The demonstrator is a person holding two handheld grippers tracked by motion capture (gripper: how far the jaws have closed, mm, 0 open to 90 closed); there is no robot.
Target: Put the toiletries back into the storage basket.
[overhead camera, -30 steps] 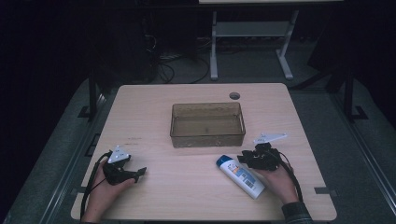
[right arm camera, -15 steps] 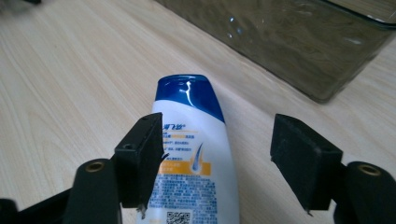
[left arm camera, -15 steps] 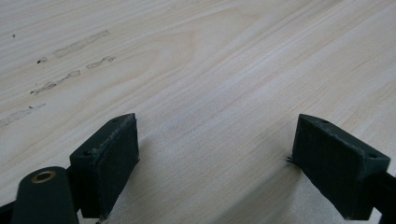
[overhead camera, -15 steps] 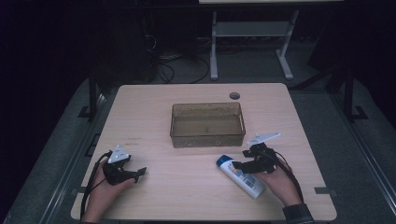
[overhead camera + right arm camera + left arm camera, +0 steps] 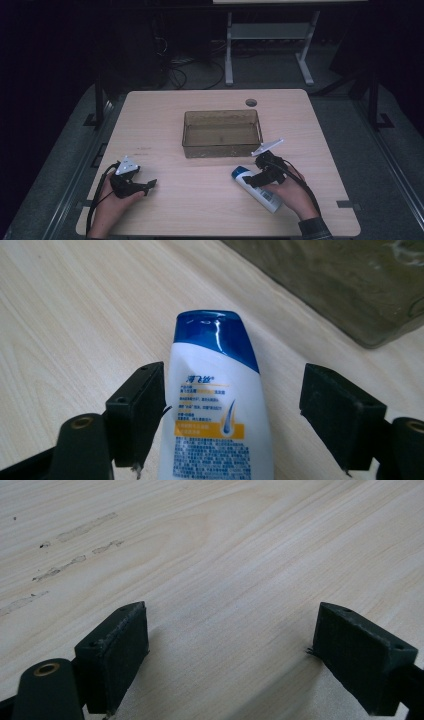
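A white shampoo bottle with a blue cap lies flat on the wooden table, cap toward the left in the high view. My right gripper is open and straddles the bottle, one jaw on each side of it, the left jaw close against it. In the high view the right gripper sits over the bottle's middle. My left gripper is open over bare tabletop at the front left, with nothing between its jaws.
A translucent brownish bin stands at the table's centre, just behind the bottle; its wall fills the upper right of the right gripper view. A round cable hole is near the back edge.
The right gripper has moved down and toward the bottle's middle, its jaws now around the bottle. The left gripper has hardly moved.
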